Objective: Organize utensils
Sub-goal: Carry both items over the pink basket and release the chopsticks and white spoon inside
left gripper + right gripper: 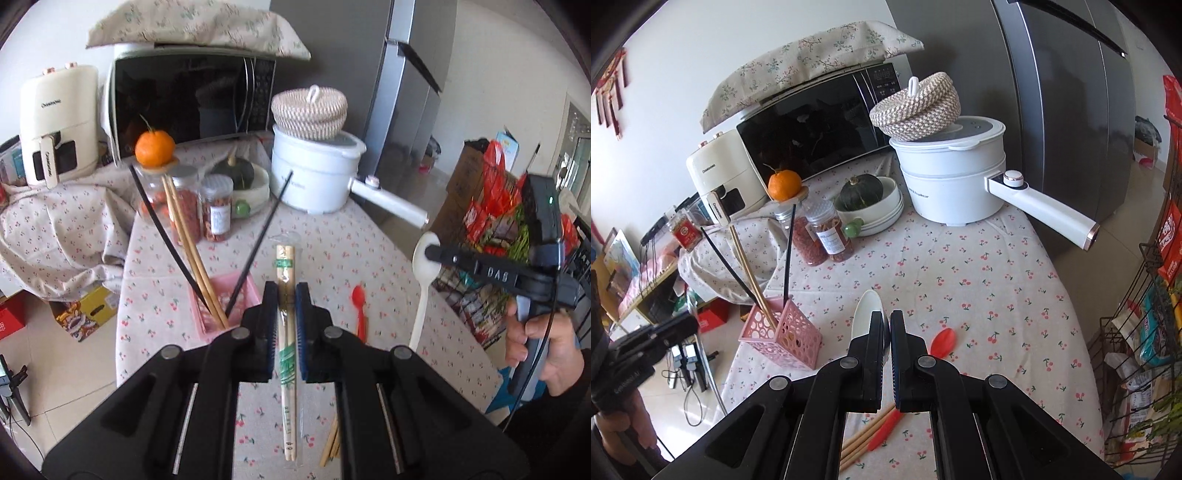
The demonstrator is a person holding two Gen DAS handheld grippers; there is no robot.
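While the left gripper (286, 299) clamps wrapped chopsticks (287, 332) mid-length for balance, the right gripper (886, 325) pinches the white spoon (867, 310); the pink holder (783, 332) waits left of both.

Pink perforated plastic holder (783, 334): lower left of frame, on table.
Red plastic spoon (942, 343): right of holder, on table.
White electric pot (951, 177): upper right, behind both.

Home kitchen (microwave (192, 99), fridge (1071, 110))
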